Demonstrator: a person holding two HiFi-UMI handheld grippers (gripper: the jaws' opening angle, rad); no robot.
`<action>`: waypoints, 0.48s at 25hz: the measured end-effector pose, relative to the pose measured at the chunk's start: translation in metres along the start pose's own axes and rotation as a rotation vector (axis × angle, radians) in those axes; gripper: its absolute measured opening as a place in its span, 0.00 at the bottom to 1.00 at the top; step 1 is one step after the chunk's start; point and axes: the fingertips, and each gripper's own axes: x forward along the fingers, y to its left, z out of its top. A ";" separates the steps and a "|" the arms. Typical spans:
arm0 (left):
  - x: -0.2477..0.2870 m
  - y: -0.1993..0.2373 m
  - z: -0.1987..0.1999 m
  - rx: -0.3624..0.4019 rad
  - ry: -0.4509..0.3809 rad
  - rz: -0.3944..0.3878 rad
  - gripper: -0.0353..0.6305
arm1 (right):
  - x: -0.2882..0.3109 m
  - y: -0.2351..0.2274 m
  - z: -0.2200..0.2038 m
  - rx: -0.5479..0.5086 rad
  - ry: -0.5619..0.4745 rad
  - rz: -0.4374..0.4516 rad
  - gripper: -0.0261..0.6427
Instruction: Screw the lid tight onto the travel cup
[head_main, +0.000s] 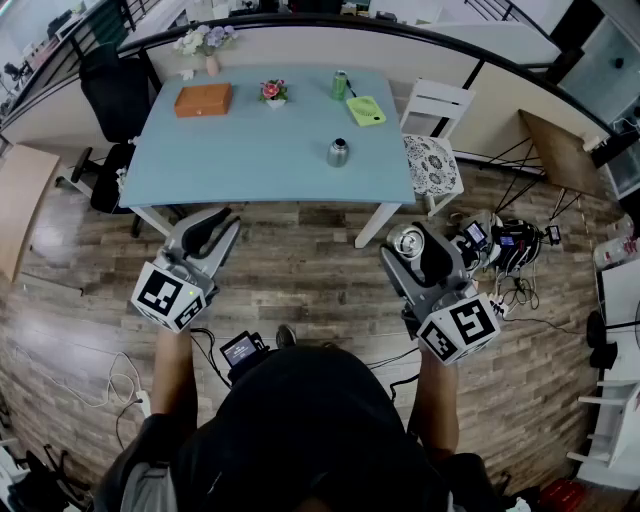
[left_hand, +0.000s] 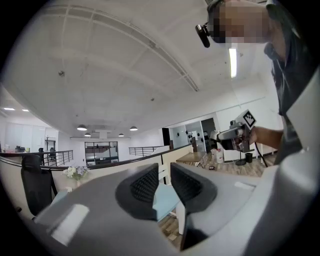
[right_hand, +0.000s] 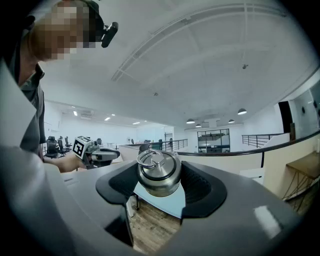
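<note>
A person stands back from a pale blue bench (head_main: 250, 150), a gripper in each hand pointing level toward it. The right gripper (head_main: 410, 245) is clamped on a round steel lid (right_hand: 159, 172) with a ring on top, while the left gripper (head_main: 222, 220) has its jaws together with nothing between them. The steel travel cup (head_main: 338, 152) stands upright on the near right part of the bench, well apart from both grippers, farther out and a little left of the lid-holding right gripper, which looks slightly nearer.

The travel cup (head_main: 338, 152) is standing near the front edge of the table (head_main: 230, 165), toward its right corner. The right gripper (head_main: 412, 242) is gripping the lid (head_main: 405, 241) over the wooden floor (head_main: 300, 270), and the left gripper (head_main: 217, 228) is hovering alongside.
</note>
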 end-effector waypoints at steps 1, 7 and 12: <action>0.000 0.002 -0.001 -0.002 0.000 0.000 0.26 | 0.001 0.000 0.000 0.000 0.000 0.000 0.44; 0.002 0.013 -0.005 -0.001 0.000 0.000 0.26 | 0.013 0.000 -0.001 -0.001 0.004 -0.001 0.44; 0.003 0.024 -0.010 -0.009 0.003 -0.009 0.26 | 0.026 0.003 -0.006 0.003 0.017 -0.008 0.44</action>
